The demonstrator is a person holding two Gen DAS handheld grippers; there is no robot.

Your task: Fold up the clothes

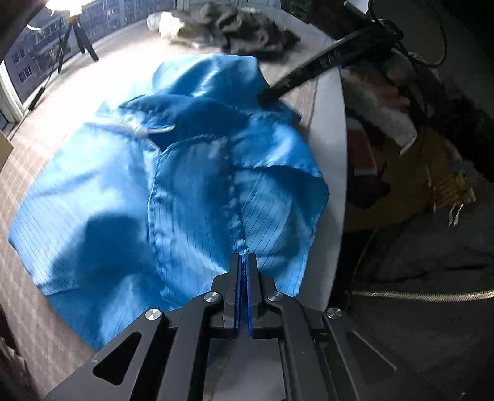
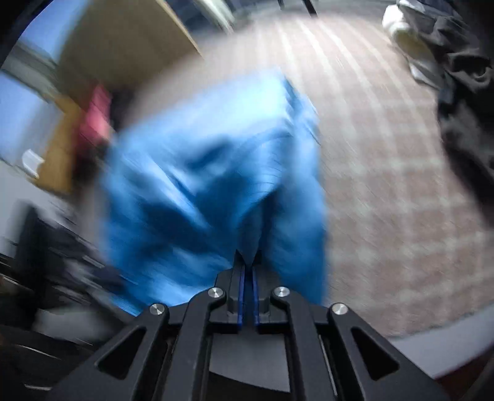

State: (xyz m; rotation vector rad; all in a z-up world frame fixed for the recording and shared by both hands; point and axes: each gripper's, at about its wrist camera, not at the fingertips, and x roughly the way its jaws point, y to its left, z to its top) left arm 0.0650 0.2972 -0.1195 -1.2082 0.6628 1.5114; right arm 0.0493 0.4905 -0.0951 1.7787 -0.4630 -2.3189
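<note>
Left gripper (image 1: 244,257) was closed on the near edge of the bright blue, thin, pin-striped garment (image 1: 173,191), pinching it right at a stitched seam; judged a deliberate choice, since a seam gives a firm line to lift and fold along. The right gripper (image 2: 248,260) was likewise clamped on a bunched fold of the same blue fabric, though its own view was heavily motion-blurred and the exact spot could not be told. In the left view its black fingers met the garment at the far right edge, near the collar. Two separate pinch points suggest the cloth was being held at both ends to carry one side over.

The garment lay rumpled on the checked pinkish-beige table cover (image 1: 61,101), its right side close to the table's grey edge (image 1: 330,129).

Farther back, a pile of dark and white clothes (image 1: 234,27) sat well apart, presumably awaiting folding.
</note>
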